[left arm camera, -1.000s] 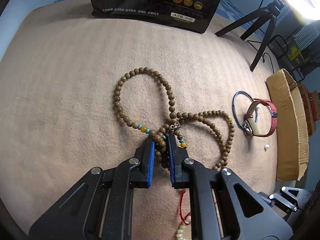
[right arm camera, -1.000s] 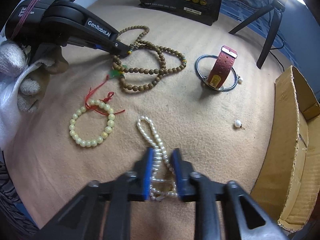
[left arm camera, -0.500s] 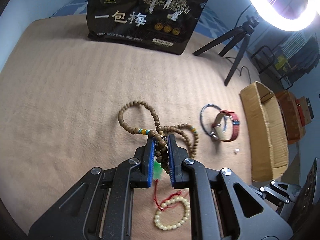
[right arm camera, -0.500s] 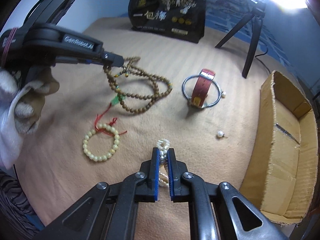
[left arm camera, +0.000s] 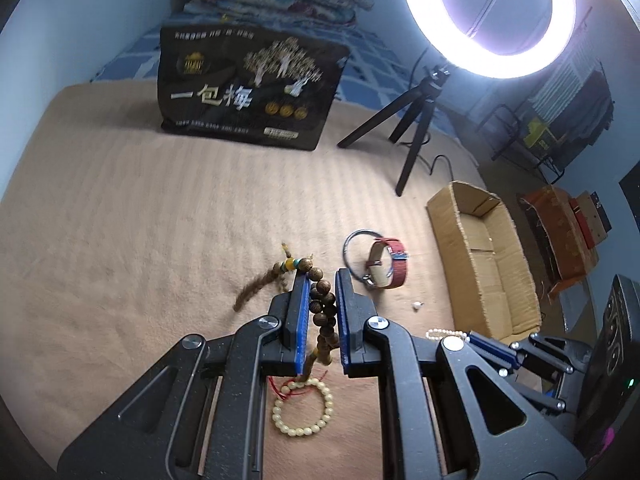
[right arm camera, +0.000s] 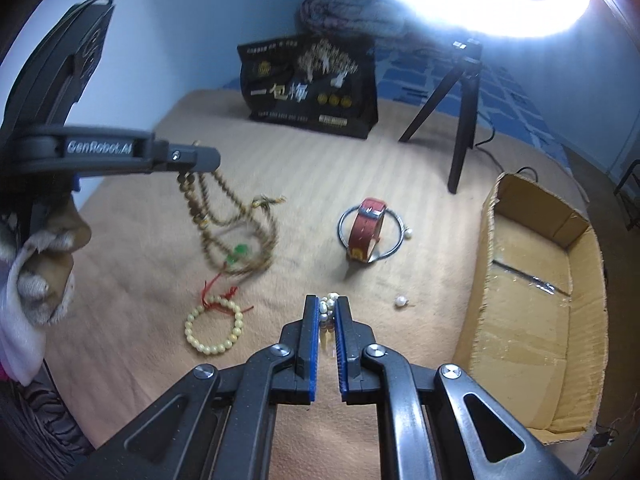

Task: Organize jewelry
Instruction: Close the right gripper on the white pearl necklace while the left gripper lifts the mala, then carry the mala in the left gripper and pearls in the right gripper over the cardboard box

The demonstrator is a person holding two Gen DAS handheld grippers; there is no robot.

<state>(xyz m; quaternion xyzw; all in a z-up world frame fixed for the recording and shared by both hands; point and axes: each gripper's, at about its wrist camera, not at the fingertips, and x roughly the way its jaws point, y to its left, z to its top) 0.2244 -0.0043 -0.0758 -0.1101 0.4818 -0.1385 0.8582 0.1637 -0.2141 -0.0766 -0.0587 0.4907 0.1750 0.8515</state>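
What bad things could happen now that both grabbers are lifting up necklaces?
The long wooden bead necklace swings in loops under the left gripper; it might snag the yellow bead bracelet below. The pearl strand, pinched only at the tips of the right gripper, could slip out before reaching the cardboard box.

Matt brown wooden beads (left arm camera: pixel 323 304) are pressed between ribbed blue plastic pads (left arm camera: pixel 301 312); glossy pearls (right arm camera: pixel 329 307), a red leather strap (right arm camera: pixel 363 229) and rough corrugated cardboard (right arm camera: pixel 532 312) are seen over ribbed beige cloth (left arm camera: pixel 140 216).

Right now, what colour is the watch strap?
Red; the watch strap shows best in the right wrist view.
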